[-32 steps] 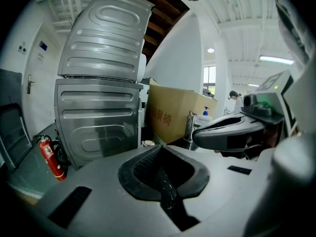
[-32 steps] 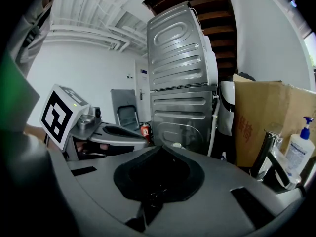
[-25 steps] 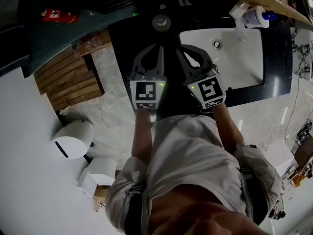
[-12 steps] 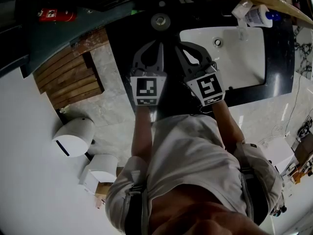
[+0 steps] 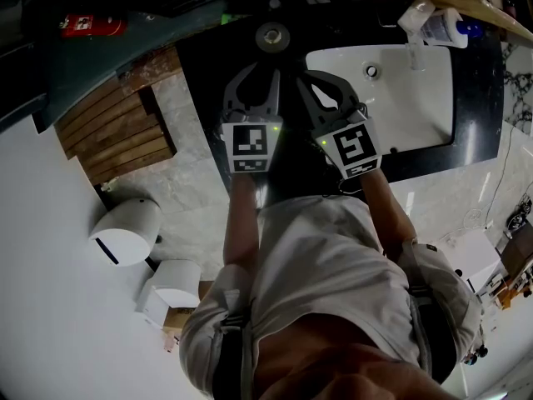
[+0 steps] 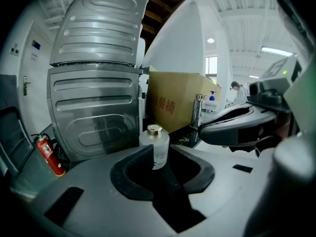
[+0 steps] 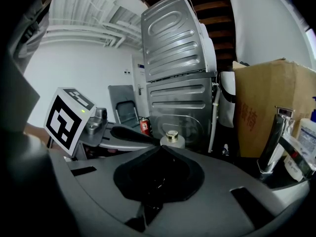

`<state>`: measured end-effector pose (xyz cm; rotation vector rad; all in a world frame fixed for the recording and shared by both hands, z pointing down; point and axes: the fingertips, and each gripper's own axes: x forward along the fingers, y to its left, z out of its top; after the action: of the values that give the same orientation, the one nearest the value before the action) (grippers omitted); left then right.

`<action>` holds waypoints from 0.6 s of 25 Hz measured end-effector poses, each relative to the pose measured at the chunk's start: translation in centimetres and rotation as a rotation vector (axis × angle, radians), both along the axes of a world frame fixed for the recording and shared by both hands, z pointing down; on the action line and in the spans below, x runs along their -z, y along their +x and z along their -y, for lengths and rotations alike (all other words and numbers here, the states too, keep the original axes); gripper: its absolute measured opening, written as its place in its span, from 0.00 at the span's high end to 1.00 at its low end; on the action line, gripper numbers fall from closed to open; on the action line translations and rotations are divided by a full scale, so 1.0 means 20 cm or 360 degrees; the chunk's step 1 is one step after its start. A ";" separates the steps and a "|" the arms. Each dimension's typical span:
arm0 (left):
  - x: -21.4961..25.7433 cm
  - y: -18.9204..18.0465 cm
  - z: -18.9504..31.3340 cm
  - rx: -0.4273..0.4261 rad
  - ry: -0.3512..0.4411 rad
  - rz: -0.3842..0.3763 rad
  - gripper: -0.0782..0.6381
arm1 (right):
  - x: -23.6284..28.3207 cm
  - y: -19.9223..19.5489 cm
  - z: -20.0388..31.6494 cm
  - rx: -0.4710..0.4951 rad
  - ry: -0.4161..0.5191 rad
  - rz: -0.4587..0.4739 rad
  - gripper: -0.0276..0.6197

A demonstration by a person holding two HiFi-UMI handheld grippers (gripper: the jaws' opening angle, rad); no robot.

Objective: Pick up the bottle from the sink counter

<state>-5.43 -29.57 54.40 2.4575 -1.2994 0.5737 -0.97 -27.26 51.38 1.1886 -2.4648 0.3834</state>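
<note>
A small frosted glass bottle with a gold cap stands on the black sink counter, left of the white basin. In the left gripper view the bottle shows just beyond the tips of my left gripper. Its jaws are opening, with a narrow gap and nothing between the pads. In the head view my left gripper sits just short of the bottle. My right gripper is beside it, shut and empty. The right gripper view shows its tips meeting below the bottle.
A chrome faucet and a white pump bottle stand at the basin's far side, with a cardboard box behind. A ribbed metal panel rises behind the bottle. A red fire extinguisher lies far left.
The left gripper's jaw tips have parted slightly. Both grippers have edged a little closer to the bottle.
</note>
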 end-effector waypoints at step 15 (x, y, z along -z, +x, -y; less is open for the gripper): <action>-0.11 0.01 0.08 0.0010 -0.0046 0.0039 0.64 | -0.05 0.01 0.02 -0.0014 -0.0030 -0.0002 0.97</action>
<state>-5.26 -31.12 56.65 2.4300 -1.2985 0.6184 -0.67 -27.58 52.32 1.1924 -2.4503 0.4072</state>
